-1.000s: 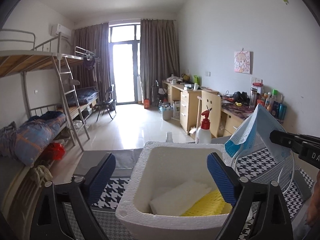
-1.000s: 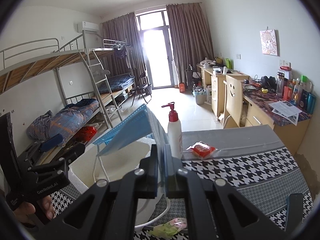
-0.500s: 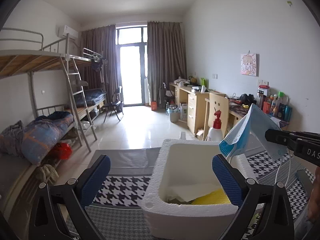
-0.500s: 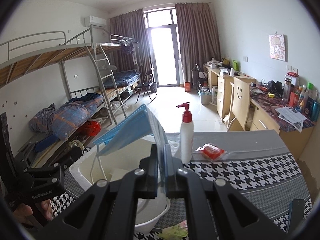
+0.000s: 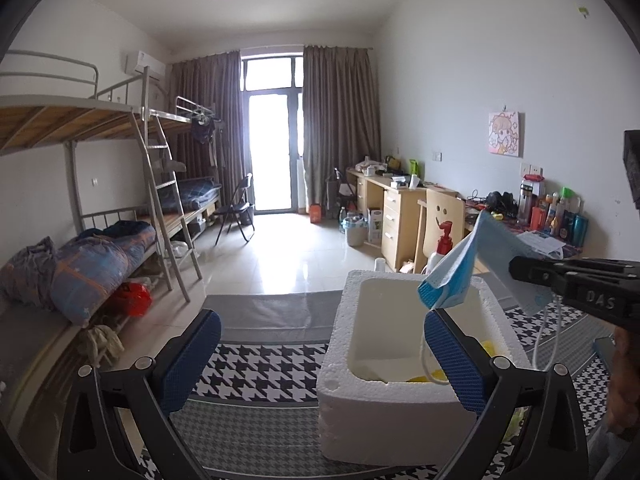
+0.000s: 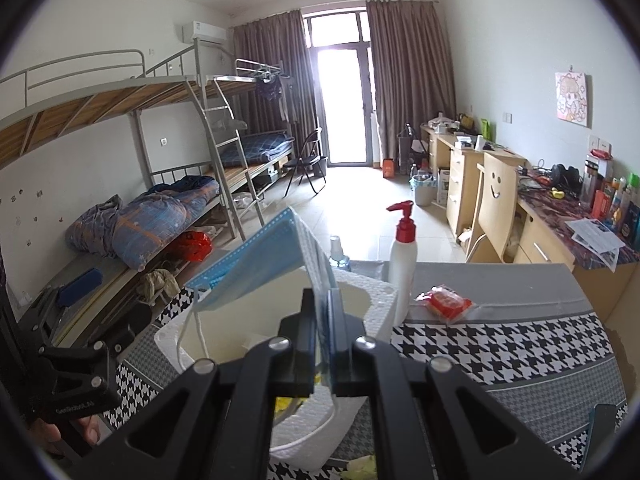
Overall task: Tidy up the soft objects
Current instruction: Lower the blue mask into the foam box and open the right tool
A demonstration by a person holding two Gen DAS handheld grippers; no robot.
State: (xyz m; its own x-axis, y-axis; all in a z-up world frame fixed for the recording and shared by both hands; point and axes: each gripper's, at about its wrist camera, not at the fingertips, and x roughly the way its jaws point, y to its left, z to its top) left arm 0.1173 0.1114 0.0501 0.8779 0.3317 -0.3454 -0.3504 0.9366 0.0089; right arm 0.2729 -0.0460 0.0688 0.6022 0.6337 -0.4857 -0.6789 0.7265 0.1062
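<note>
on the houndstooth tablecloth sits a white foam box, and both grippers are gathered around it. right gripper has its two black jaws pressed together on a blue face mask, pinching it near one edge so the pleated sheet stands up and fans out to the left above the box's open top. white ear loops dangle from the mask down over the box rim. from the other camera the same mask hangs off the tip of the right gripper, over the box's far right corner.

left gripper stands with its blue-padded fingers spread wide apart and nothing clamped between them; its right finger overlaps the box's near right side in the picture, the left one is out over bare cloth. whether that right pad actually touches the foam i can't quite tell. inside the box something yellow lies at the bottom, mostly hidden by the finger, with a paler sheet beside it.

just behind the box stands a white pump bottle with a red top, upright, and near it on the grey band of the cloth lies a small red packet in clear wrap. a smaller clear spray bottle pokes up behind the box rim. a thumb shows under the left gripper's handle at the lower left.
</note>
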